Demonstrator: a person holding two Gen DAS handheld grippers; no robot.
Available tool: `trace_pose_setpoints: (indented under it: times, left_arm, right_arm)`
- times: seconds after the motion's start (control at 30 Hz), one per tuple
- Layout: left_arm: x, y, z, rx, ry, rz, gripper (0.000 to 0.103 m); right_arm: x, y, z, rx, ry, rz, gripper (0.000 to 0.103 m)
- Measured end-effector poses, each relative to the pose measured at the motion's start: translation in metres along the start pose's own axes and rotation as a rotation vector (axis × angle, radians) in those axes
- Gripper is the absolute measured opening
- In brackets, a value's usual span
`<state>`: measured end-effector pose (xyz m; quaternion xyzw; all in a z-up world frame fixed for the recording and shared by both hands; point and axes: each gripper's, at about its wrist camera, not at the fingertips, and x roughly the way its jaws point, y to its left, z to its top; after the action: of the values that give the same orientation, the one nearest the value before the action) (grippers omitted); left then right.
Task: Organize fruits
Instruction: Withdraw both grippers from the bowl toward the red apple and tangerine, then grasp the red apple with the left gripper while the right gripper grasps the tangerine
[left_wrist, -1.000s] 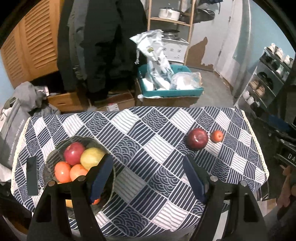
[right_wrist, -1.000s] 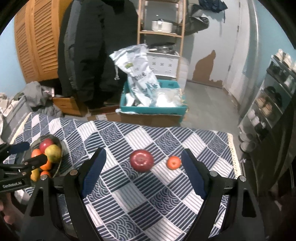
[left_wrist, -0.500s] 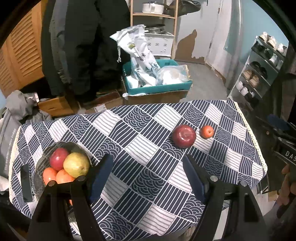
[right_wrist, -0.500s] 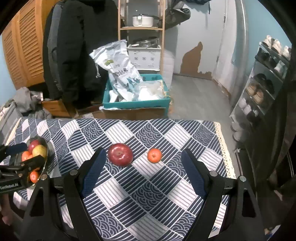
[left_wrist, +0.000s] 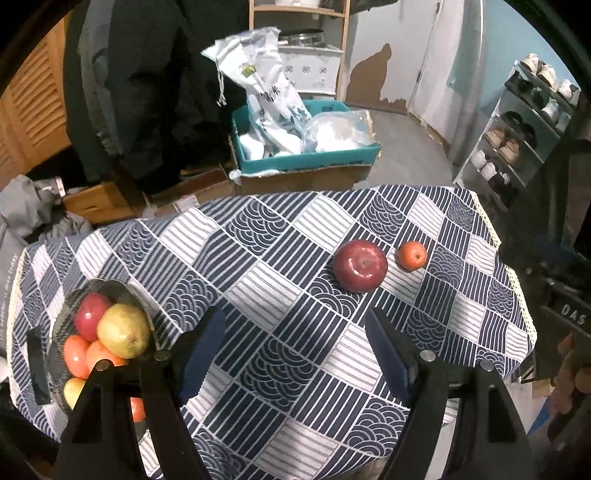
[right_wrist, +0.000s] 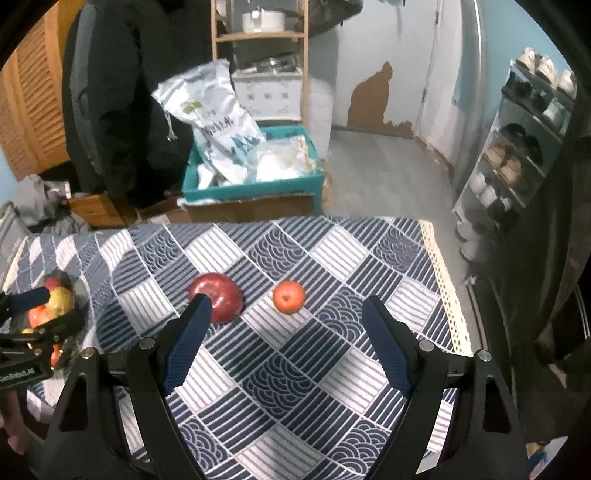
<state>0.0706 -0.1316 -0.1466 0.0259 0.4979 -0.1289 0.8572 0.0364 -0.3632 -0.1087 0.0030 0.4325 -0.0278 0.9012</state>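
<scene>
Right claw (right_wrist: 284, 325), spread wide and empty, hovers nearest the small round orange tangerine (right_wrist: 289, 296), right of the dark-red apple (right_wrist: 217, 301).

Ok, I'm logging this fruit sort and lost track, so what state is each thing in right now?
Large dark red apple: loose on the patterned tablecloth, ungrasped.
Small orange fruit: loose beside the apple, apart from it.
Dark round bowl: upright, holding several fruits.
Yellow-green pear: piled on top in the bowl.
Left gripper: jaws open, empty.
Right gripper: jaws open, empty, above the cloth.
</scene>
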Motion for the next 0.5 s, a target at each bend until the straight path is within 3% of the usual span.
trace_pose_setpoints:
  times: [0.13,0.27,0.5]
  left_arm:
    - [0.014,-0.008,0.005,0.014,0.021,-0.006,0.08]
    - [0.034,-0.017,0.013,0.02,0.039,-0.013,0.086]
    - [0.07,-0.034,0.027,0.025,0.095,-0.035,0.086]
  right_arm:
    - [0.023,-0.011,-0.001,0.024,0.056,0.013,0.084]
    - [0.046,-0.021,0.001,0.055,0.108,0.039,0.084]
    - [0.08,-0.031,0.013,0.071,0.17,0.04,0.084]
